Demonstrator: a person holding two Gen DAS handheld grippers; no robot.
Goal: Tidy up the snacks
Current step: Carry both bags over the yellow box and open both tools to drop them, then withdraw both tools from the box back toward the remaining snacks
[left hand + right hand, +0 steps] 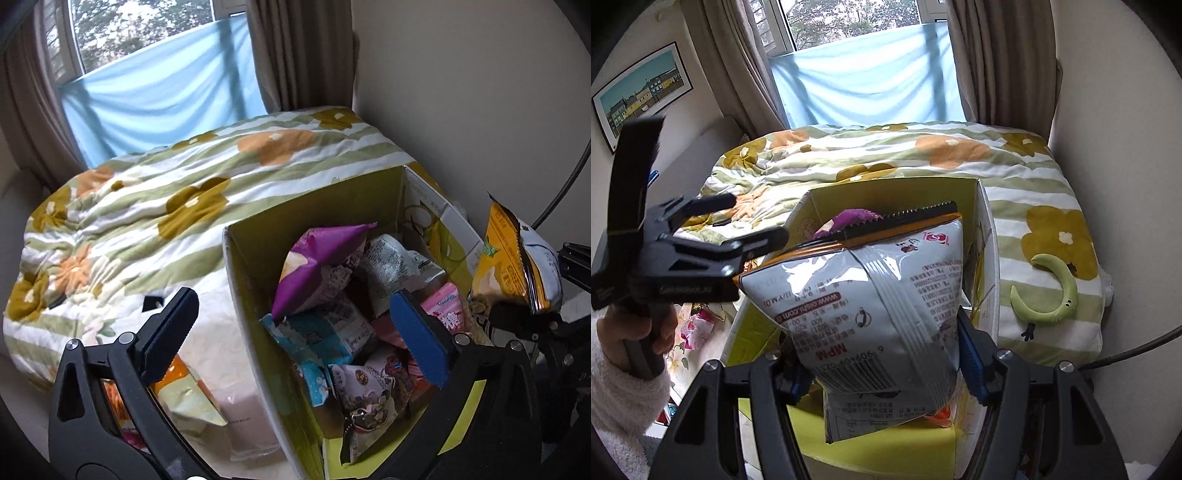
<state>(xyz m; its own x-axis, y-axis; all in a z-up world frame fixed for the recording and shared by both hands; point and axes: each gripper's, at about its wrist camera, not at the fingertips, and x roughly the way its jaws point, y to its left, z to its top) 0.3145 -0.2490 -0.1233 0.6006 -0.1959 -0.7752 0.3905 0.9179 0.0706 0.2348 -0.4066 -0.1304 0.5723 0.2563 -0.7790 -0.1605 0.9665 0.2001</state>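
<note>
Over the cardboard box (988, 236), right gripper (882, 363) pinches a crinkled foil bag (871, 295).

The box (236, 280) is yellow-green inside. In it lie a purple bag (314, 258), a pink pack (445, 310) and a light blue pack (325, 332). Behind the box, the blanket (147, 206) has green and white stripes with orange and mustard flowers. The silver bag (871, 317) has an orange edge.

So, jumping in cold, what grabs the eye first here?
The silver-backed snack bag clamped in the right gripper, hanging over the open yellow box. Next, the purple packet topping the heap of snacks inside that box, with the left gripper wide open and empty above it.
</note>
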